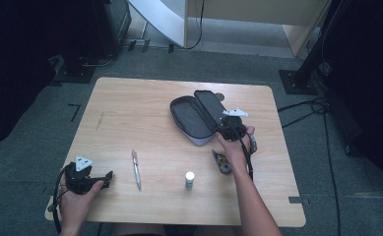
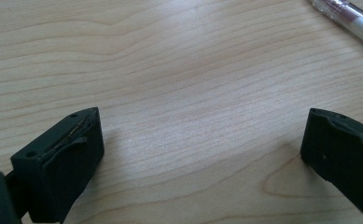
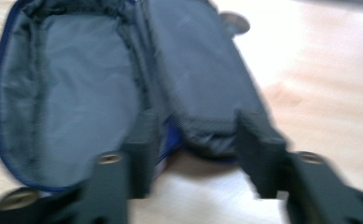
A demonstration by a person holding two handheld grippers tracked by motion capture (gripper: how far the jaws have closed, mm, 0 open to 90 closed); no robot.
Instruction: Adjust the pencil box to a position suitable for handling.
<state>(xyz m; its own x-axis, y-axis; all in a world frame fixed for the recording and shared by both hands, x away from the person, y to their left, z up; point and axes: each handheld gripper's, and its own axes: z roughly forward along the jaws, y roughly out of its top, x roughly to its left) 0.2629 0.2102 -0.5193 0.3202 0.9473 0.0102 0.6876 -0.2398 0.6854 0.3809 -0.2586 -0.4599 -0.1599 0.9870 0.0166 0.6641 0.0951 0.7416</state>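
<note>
Open pencil case [image 1: 199,117] lies centre-right, long axis running upper right to lower left. Right gripper [image 1: 227,130] sits at its near end, jaws part-open astride one flap's edge, gripping nothing; left gripper [image 1: 108,177] wide, lower left.

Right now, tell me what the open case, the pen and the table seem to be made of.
Open case: apparently woven fabric, dark outside with a matte grey lining and blue trim at the edge; it looks soft. Pen: seemingly clear glossy plastic, since its barrel looks see-through in the left gripper view. Table: pale wood or wood-look laminate, smooth, with visible grain lines.
</note>
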